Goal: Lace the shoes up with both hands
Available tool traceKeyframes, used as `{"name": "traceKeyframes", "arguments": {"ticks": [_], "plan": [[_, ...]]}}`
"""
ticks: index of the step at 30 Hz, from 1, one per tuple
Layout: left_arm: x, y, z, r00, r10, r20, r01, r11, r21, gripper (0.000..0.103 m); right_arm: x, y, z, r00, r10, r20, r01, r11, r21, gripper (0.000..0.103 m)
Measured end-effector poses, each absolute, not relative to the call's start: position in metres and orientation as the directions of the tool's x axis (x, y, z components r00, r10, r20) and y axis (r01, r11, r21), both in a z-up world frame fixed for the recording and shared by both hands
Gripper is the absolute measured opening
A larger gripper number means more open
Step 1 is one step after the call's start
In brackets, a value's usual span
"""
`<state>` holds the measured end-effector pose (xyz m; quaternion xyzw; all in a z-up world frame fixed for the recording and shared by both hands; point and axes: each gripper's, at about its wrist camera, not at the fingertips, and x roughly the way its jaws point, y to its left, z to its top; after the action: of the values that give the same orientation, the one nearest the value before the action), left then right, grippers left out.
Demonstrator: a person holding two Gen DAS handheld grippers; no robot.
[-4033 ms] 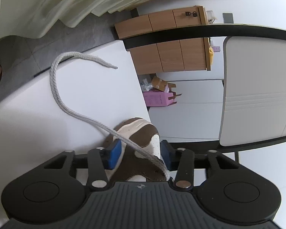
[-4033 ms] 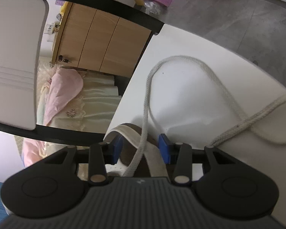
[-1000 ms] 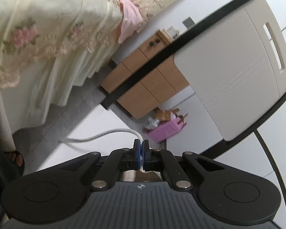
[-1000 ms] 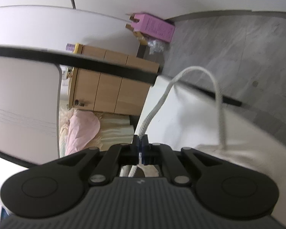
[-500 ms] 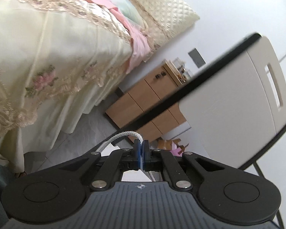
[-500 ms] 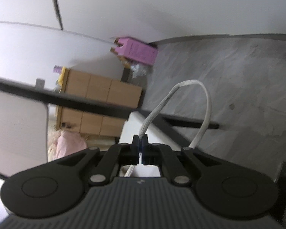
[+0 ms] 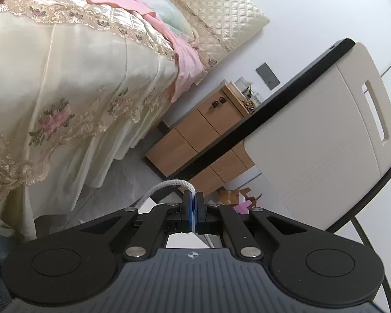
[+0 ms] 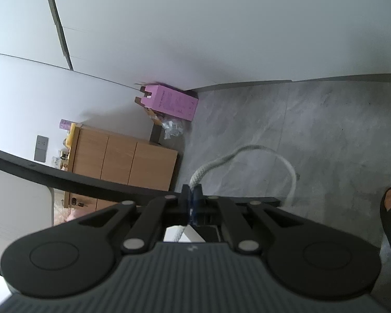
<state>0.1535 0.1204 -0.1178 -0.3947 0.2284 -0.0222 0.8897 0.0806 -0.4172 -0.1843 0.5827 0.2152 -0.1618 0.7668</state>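
A: Left gripper (image 7: 193, 204) first? Step advice?

B: Clamped fully shut on the off-white braided cotton shoelace (image 7: 166, 185); lace arcs out left of the blue pads (image 7: 187, 208). Best pulled evenly, both sides, no slack, no jerk.

A: Right gripper (image 8: 193, 203)?

B: Also pinched shut on the lace (image 8: 250, 154); loops out right and down past the black table edge (image 8: 258, 200). Shoe out of sight in both views.
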Motion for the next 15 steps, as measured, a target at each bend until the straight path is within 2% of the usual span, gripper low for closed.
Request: {"name": "traceKeyframes", "arguments": {"ticks": [9,11,12,13,15], "plan": [[0.144,0.117,-0.116,0.904,-0.241,-0.354,-0.097,0.69,-0.717,0.002,0.093,-0.409,-0.169,0.82,0.065,-0.569,0.487,0.446,0.751,0.008],[0.144,0.117,-0.118,0.901,-0.236,-0.363,-0.106,0.691,-0.715,0.002,0.089,-0.409,-0.164,0.81,0.06,-0.583,0.495,0.461,0.736,0.017],[0.144,0.117,-0.119,0.9,-0.236,-0.366,-0.11,0.69,-0.715,0.002,0.087,-0.409,-0.161,0.802,0.054,-0.595,0.504,0.473,0.722,0.033],[0.144,0.118,-0.12,0.899,-0.238,-0.368,-0.113,0.685,-0.72,0.002,0.085,-0.409,-0.157,0.792,0.038,-0.61,0.517,0.49,0.702,0.045],[0.143,0.119,-0.122,0.898,-0.244,-0.367,-0.117,0.671,-0.732,0.002,0.078,-0.41,-0.148,0.77,-0.009,-0.638,0.545,0.529,0.651,0.046]]}}
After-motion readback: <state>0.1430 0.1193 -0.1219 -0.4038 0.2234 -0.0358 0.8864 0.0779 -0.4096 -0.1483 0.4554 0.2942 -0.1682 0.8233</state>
